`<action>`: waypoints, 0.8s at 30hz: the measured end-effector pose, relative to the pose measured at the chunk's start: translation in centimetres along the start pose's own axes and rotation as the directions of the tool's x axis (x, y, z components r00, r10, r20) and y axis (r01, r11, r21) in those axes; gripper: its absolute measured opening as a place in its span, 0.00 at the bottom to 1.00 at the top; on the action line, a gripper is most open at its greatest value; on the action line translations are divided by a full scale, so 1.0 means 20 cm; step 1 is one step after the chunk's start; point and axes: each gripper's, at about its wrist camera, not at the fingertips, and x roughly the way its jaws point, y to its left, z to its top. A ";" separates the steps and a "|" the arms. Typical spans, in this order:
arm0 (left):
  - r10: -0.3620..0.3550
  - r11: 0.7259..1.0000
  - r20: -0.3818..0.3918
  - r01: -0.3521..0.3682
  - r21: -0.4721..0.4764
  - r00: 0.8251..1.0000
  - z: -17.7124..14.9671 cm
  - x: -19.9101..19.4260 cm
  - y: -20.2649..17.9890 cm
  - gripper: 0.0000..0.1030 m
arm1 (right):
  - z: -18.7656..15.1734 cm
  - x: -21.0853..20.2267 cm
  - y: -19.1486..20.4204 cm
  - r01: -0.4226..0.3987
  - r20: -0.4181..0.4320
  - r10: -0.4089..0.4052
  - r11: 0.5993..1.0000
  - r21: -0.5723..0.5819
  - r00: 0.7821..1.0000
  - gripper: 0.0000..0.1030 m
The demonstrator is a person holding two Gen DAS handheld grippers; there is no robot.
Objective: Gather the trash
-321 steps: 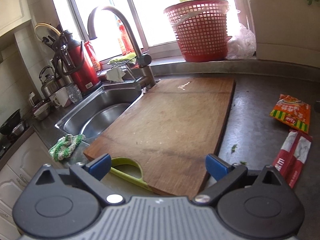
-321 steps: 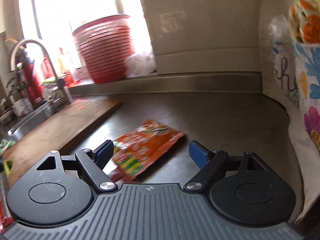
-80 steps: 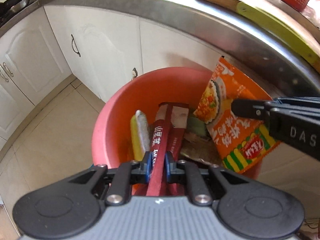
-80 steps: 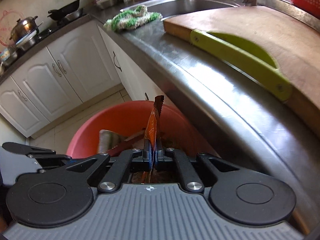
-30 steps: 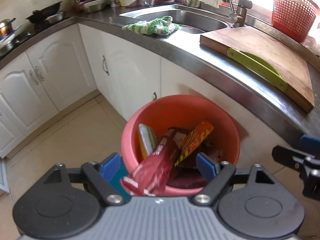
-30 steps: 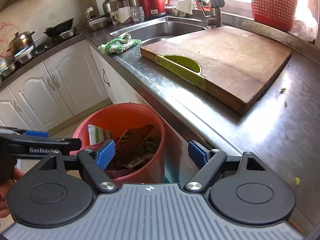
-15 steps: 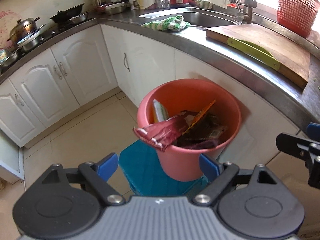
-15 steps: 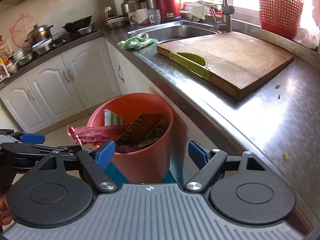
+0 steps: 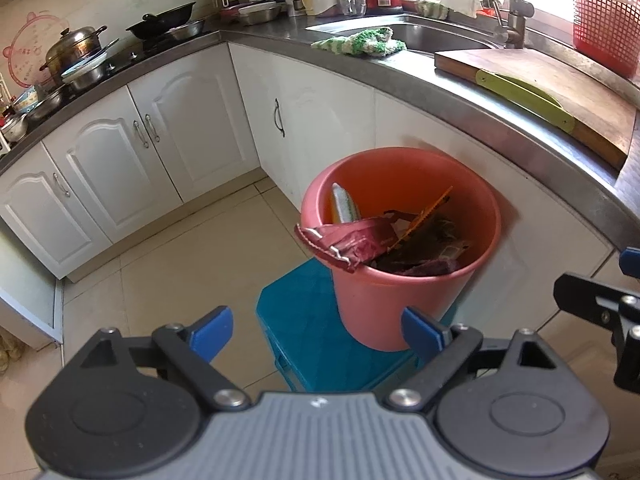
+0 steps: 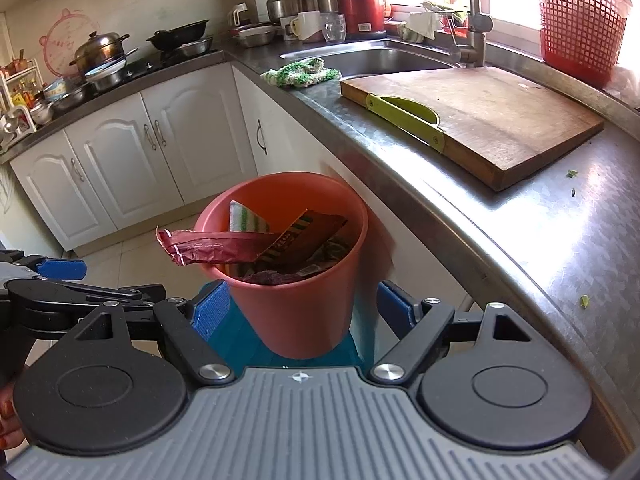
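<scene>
Kitchen floor, pink bin (image 9: 416, 304) on a blue stool (image 9: 304, 332).
Red wrapper (image 10: 216, 251) overhangs the bin's rim; left gripper (image 9: 316, 330), jaws just widened, and right gripper (image 10: 304, 308) both gape empty.

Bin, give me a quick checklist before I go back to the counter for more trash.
1. Left gripper empty: ok, jaws have just been opening, nothing between them.
2. Right gripper empty: ok, open, nothing held.
3. Orange wrapper inside the bin: ok.
4. Red wrapper fully inside: not ok, one end hangs out over the rim.
5. Bin upright on the blue stool: ok.
6. Counter free of trash: not ok, small green scraps lie on it; its right end is out of view.
</scene>
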 end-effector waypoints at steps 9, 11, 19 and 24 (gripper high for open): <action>0.014 1.000 -0.005 -0.014 -0.008 1.000 -0.02 0.00 0.04 0.91 | -0.01 0.00 0.01 -0.004 -0.007 0.004 1.000 -0.013 1.000 0.98; 0.016 1.000 -0.007 -0.016 -0.009 1.000 -0.03 0.01 0.05 0.91 | -0.02 0.00 0.01 -0.008 -0.009 0.008 1.000 -0.018 1.000 0.98; 0.022 1.000 -0.023 -0.022 -0.007 1.000 -0.03 0.04 0.07 0.91 | -0.04 0.01 0.01 -0.015 -0.025 0.014 1.000 -0.026 1.000 0.98; 0.025 1.000 -0.027 -0.025 -0.009 0.999 -0.03 0.05 0.08 0.92 | -0.04 0.02 0.01 -0.012 -0.029 0.012 0.999 -0.030 1.000 0.98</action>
